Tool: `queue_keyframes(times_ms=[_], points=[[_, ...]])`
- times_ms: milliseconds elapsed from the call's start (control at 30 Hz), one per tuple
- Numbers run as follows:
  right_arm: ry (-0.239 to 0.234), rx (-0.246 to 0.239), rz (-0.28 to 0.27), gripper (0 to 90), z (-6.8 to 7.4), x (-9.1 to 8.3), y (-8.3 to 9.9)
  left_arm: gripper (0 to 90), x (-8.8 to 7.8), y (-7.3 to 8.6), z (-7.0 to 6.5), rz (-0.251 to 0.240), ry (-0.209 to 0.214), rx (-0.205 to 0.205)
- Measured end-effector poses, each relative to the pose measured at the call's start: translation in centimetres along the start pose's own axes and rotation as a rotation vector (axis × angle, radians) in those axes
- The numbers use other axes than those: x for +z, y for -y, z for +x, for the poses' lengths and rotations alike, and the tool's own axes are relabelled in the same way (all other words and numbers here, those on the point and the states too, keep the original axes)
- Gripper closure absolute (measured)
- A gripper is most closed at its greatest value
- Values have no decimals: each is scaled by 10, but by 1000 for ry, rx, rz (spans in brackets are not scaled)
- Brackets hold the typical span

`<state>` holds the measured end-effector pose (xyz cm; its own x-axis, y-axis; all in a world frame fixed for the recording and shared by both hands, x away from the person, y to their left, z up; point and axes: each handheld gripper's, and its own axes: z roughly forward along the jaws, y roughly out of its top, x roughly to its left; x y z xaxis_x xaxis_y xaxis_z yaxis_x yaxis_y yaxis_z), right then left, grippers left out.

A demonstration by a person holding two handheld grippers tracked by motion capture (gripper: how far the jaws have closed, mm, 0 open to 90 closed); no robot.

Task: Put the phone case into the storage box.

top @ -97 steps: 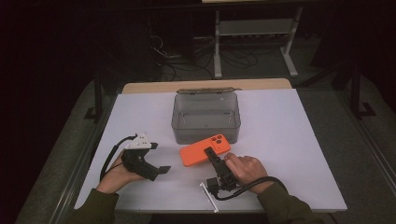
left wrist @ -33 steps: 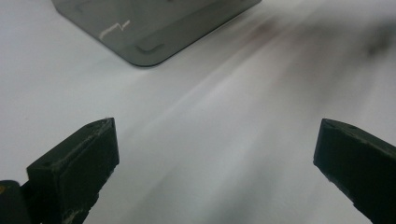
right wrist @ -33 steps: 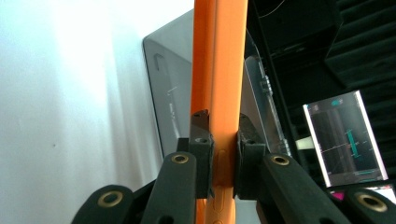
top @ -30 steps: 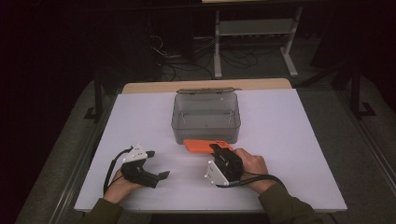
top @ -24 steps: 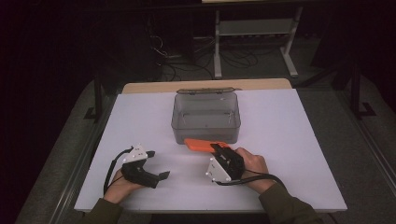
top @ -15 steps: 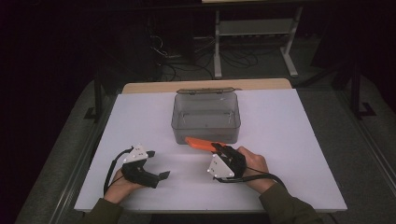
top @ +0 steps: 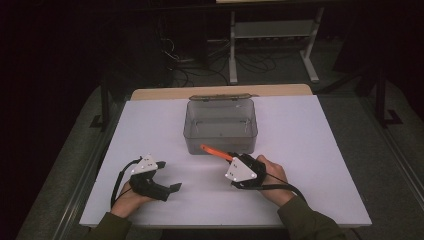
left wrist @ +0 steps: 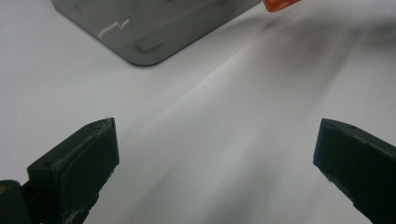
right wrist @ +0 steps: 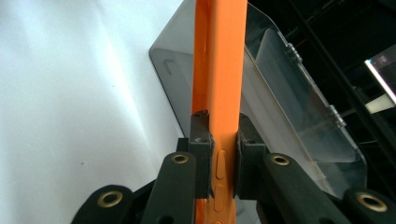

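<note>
Lifted off the white table (top: pixel 310 190) since a few seconds back, when lying flat: orange phone (top: pixel 216 152), now edge-on, clamped between right gripper (top: pixel 235 161) jaws, nose just at the front wall of the open grey box (top: pixel 220 135). Box apparently empty. Likely bound inside. Left gripper (top: pixel 176 187) spread wide, gripping nothing, resting low.

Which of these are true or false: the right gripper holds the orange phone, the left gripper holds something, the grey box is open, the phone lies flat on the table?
1. The right gripper is clamped on the orange phone. True.
2. The left gripper holds something. False: its jaws stand open over bare table.
3. The grey box is open. True.
4. The phone lies flat on the table. False: it is held on edge in front of the box.
</note>
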<state>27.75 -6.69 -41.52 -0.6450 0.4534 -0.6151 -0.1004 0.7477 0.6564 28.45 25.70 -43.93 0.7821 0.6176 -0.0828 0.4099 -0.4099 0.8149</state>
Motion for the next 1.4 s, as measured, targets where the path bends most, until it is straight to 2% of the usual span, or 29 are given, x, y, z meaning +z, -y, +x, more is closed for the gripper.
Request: queue_keyframes(times_ms=[167,533,600,867,1033,1167,1267,1400], points=[[-40,73,-1,795,-6,0,1,0,0,0,0,2,0,-1],[-83,164,4,794,-14,1,3,0,0,0,0,5,-1,-1],[-98,194,7,794,-15,1,4,0,0,0,0,7,-2,0],[-142,280,-7,794,-23,1,6,0,0,0,0,7,-3,-2],[-176,351,-17,794,-28,0,8,0,0,0,0,10,-3,-2],[-191,381,-21,794,-32,0,10,0,0,0,0,11,-3,-3],[-208,427,-29,794,-34,0,11,0,0,0,0,11,-3,-3],[-229,455,-36,794,-38,0,13,0,0,0,0,12,-2,-4]])
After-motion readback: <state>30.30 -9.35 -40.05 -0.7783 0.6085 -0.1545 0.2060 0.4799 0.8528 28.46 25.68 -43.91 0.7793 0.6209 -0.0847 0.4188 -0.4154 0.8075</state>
